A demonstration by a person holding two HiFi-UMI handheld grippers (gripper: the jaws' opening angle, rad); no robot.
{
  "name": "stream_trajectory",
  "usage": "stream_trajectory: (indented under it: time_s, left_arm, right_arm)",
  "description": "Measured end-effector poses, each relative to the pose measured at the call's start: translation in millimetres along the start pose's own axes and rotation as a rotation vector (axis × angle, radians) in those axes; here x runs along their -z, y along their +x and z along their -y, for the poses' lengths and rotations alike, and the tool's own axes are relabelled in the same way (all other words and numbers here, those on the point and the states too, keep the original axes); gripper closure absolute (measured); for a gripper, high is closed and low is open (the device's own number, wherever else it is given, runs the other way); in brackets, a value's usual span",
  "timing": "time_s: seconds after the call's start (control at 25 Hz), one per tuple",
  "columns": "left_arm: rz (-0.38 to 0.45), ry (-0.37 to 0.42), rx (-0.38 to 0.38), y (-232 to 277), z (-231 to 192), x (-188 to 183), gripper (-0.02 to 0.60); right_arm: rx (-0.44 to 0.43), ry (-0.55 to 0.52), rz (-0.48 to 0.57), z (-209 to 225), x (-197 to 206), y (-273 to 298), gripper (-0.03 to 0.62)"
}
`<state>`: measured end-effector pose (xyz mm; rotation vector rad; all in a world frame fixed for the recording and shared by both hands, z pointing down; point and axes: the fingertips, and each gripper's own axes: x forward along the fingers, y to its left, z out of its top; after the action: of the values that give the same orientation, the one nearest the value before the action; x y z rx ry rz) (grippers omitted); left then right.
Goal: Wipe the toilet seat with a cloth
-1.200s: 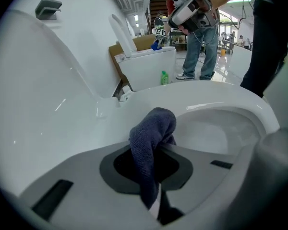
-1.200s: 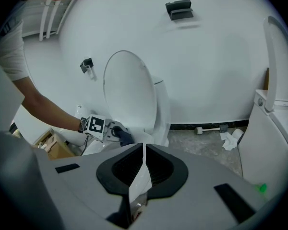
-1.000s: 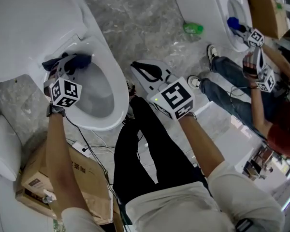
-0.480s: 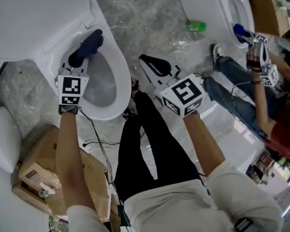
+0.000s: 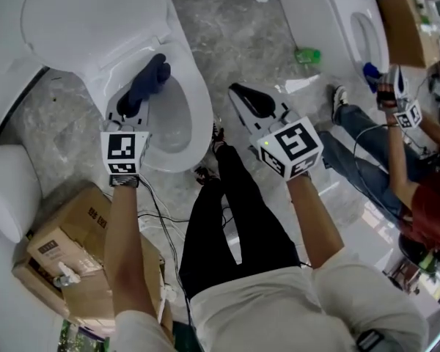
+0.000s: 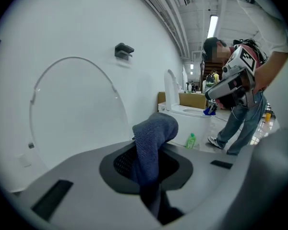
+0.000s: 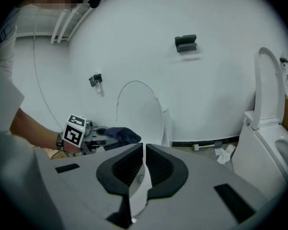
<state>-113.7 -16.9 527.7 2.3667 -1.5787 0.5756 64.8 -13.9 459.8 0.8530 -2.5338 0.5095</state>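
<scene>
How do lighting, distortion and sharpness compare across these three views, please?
Head view: even, soft light, sharp, with glare on the glossy floor at right. Left gripper view: heavy fisheye bowing, dark corners, a bright ceiling lamp; the blue cloth is crisp. Right gripper view: same fisheye and vignetting, a mosaic patch top left.

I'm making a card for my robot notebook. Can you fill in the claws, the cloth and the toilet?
left claw: shut on cloth
right claw: shut, empty
cloth: dark blue, above the bowl
toilet: white, lid up
box: cardboard, on the floor beside the toilet
</scene>
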Motion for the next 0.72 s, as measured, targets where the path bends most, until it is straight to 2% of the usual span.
stream_trajectory:
  time_s: [0.16,0.28,0.6,0.72]
  left_arm:
    - [0.018,-0.024,-0.071,-31,-7,-30,0.540]
    - [0.037,-0.073,-0.117,-59,-7,-54,0.540]
    - [0.140,-0.168,-0.208,-132,-9,-133,0.540]
    - [0.175,-0.178,-0.251,-159,-10,-163,0.540]
  right_arm:
    - [0.003,-0.039,0.037,-6,-34,-20,0.554]
    - [0.008,-0.067,0.065,-10,-59,-38,0.554]
    - [0.007,-0.124,0.150,-37,-145,-79,0.554]
    - [-0.017,-0.153,0.193,-56,-179,-95,0.554]
